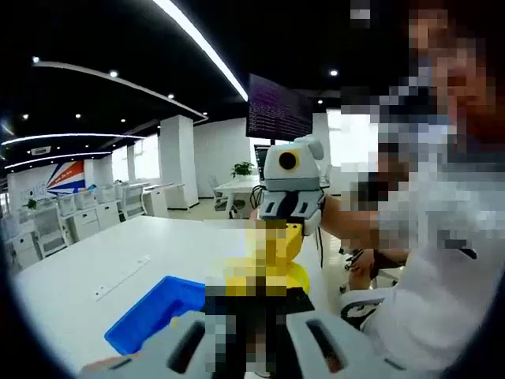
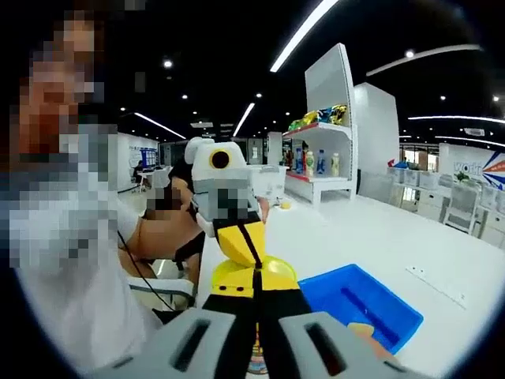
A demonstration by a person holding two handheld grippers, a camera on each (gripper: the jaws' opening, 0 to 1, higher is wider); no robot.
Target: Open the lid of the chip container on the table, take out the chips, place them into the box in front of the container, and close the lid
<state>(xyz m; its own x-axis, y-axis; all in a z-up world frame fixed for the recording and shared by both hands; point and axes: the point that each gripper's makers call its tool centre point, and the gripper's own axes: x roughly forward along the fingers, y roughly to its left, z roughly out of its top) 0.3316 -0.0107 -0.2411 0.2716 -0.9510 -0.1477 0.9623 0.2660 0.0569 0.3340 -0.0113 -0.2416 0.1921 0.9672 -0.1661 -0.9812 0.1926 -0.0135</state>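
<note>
Yellow lid [image 1: 272, 260] sits just ahead of left gripper [image 1: 252, 316] in left gripper view, partly mosaic-blurred; jaw state cannot tell. Right gripper [image 1: 288, 207] faces camera just beyond lid. Blue box [image 1: 158, 312] lies on white table [image 1: 118, 253], left of lid, near it.

Right gripper view: right gripper [image 2: 254, 304] with jaws pressed together on yellow lid [image 2: 252, 272]. Left gripper [image 2: 229, 207] opposite, touching lid. Blue box [image 2: 359, 304] right of lid. Shelf with bottles [image 2: 323, 162] behind, well apart.
</note>
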